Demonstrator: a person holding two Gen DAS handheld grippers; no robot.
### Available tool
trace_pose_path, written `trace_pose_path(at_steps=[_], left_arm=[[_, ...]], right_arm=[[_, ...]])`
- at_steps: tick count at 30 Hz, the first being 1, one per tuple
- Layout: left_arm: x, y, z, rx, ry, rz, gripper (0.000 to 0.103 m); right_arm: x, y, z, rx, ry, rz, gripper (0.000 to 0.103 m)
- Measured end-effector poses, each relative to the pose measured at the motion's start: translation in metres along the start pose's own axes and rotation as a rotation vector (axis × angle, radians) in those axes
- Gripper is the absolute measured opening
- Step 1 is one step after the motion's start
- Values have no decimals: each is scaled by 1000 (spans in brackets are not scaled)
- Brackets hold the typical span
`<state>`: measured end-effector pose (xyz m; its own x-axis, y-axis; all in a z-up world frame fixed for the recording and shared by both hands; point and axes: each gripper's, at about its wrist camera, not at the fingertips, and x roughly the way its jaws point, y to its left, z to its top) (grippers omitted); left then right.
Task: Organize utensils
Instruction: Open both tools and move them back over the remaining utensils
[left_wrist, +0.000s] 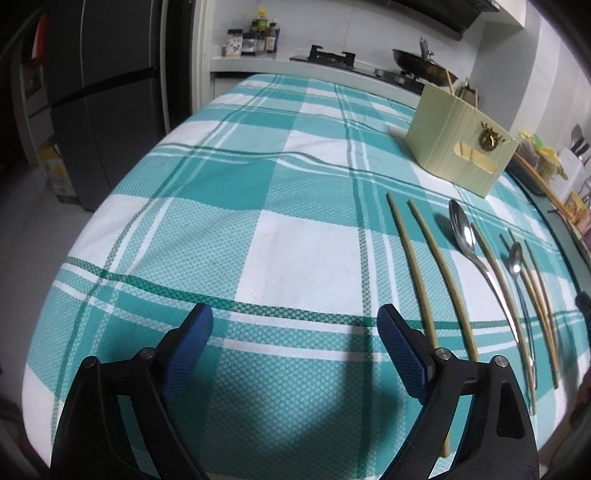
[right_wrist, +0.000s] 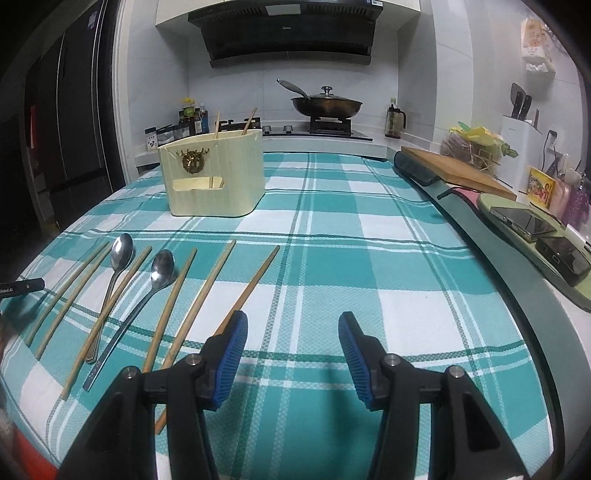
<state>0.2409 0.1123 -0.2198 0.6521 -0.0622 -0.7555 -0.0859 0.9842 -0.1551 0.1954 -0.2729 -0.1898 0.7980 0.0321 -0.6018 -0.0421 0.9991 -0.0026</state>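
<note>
Several wooden chopsticks and two metal spoons, one larger and one smaller, lie in a row on the teal plaid tablecloth. A cream utensil holder stands behind them with two chopsticks in it. My right gripper is open and empty, just right of the row. In the left wrist view the chopsticks, spoons and holder are at the right. My left gripper is open and empty, left of the row.
A wooden cutting board, a phone and a dark box lie along the right counter. A stove with a lidded wok and bottles stand at the back. A dark fridge stands at the left.
</note>
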Motion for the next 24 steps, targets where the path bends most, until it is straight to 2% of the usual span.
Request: trace_pose_path(at_steps=[1, 7, 15, 24], left_arm=[[0, 1, -1, -1, 0, 3, 96], [-1, 0, -4, -2, 4, 13, 100], [2, -5, -5, 23, 17, 47, 101], [2, -6, -5, 26, 18, 53, 101]], right_arm=[[4, 0, 1, 7, 2, 3, 52], [19, -3, -2, 46, 30, -6, 52], [19, -3, -6, 59, 32, -12, 52], [17, -8, -7, 86, 21, -14, 52]])
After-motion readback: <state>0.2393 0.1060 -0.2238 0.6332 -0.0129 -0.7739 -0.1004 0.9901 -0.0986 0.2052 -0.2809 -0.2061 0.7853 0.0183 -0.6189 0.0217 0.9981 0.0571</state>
